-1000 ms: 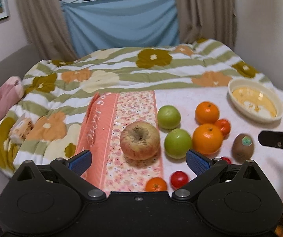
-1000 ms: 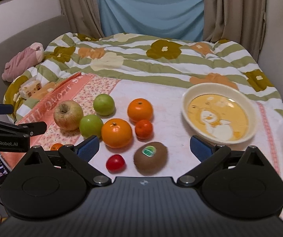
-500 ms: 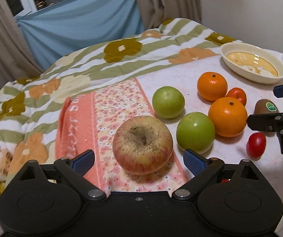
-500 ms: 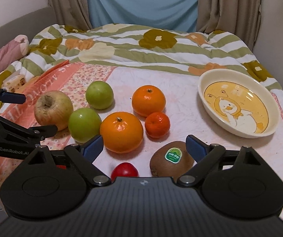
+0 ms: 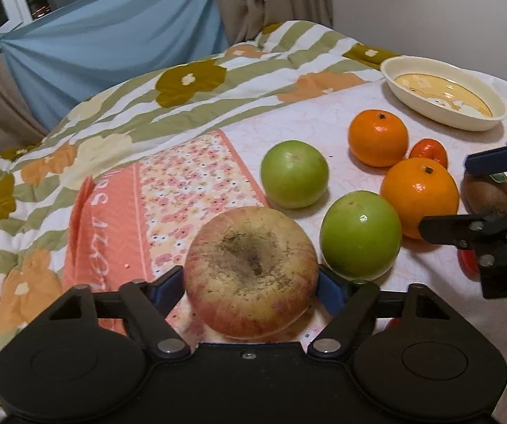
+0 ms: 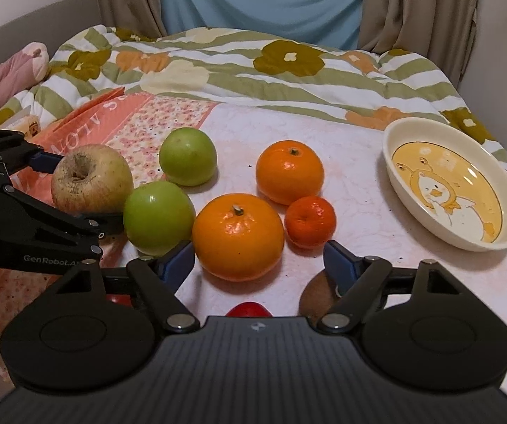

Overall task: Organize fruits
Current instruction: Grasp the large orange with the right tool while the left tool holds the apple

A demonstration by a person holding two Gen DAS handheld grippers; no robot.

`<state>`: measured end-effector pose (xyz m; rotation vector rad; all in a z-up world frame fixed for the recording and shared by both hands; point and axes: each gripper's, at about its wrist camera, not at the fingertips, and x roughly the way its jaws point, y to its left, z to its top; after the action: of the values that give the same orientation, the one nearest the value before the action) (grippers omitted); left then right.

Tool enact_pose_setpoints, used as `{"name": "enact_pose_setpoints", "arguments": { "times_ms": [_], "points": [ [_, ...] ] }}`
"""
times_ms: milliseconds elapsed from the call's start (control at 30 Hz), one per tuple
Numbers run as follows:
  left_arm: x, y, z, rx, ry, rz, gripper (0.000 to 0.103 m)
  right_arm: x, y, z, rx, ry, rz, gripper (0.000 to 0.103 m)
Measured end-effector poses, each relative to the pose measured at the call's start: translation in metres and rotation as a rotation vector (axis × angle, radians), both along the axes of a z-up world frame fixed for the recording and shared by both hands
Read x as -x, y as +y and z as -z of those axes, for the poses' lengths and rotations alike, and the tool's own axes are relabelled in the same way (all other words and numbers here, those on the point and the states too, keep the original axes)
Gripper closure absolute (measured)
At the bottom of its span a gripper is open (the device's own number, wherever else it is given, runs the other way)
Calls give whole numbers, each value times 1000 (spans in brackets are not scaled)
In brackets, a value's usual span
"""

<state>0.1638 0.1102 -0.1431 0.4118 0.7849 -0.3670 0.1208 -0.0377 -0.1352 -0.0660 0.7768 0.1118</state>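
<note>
so the left gripper (image 5: 251, 284) has its blue pads straddling the big russet apple (image 5: 251, 270) on the floral cloth (image 5: 182, 176), looks clamped on it, while the right gripper (image 6: 258, 258) hangs spread apart over the large orange (image 6: 238, 236), probably bowl-bound (image 6: 394, 134).

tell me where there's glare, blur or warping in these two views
Left wrist view: small glare spots on the near green apple and both oranges; window corner top left blurred; fisheye curves the quilt edge. Right wrist view: sharper, glare on the big orange and bowl rim; dark corners.
</note>
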Motion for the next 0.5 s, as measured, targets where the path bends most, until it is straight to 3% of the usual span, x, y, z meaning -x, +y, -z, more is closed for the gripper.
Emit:
{"name": "enact_pose_setpoints", "arguments": {
  "times_ms": [500],
  "points": [
    [6,10,-1,16,9,5,25,-14,6,6,-25,15,-2,19]
  ]
}}
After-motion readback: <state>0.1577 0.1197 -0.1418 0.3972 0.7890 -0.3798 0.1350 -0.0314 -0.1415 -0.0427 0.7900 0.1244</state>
